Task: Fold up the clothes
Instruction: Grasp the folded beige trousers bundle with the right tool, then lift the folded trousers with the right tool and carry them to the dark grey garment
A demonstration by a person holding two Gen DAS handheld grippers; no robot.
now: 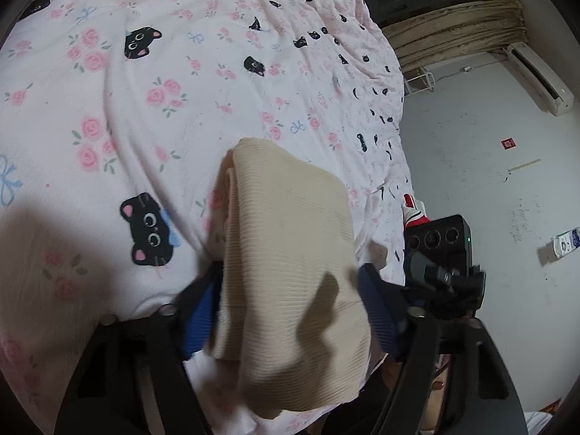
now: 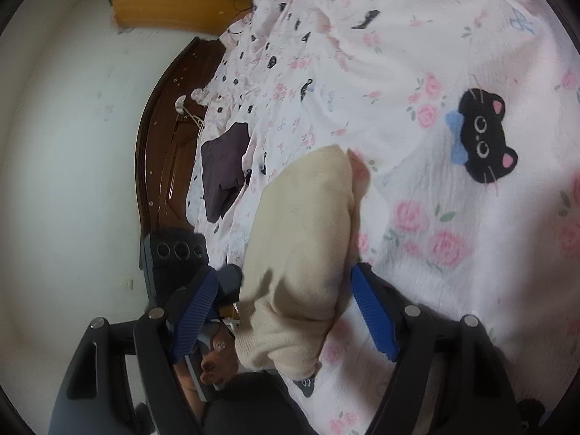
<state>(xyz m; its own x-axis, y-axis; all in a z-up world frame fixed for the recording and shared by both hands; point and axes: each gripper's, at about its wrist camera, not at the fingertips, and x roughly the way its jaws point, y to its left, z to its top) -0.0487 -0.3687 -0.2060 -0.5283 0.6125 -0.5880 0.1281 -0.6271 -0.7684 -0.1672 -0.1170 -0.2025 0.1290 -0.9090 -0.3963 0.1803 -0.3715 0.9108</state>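
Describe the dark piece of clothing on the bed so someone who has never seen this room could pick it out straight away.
Start from the bed's pink cover printed with roses and black cats. Follow it to the edge beside the dark wooden bed frame; there lies a crumpled dark purplish-grey garment. It is plain and dark, unlike the cream ribbed knit lying between the right gripper's fingers.

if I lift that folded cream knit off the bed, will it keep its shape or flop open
The cream knit is soft ribbed fabric, so it would likely sag and unfold if lifted by one edge. It looks light. Its stacked layers lie loose, so they may slide apart.
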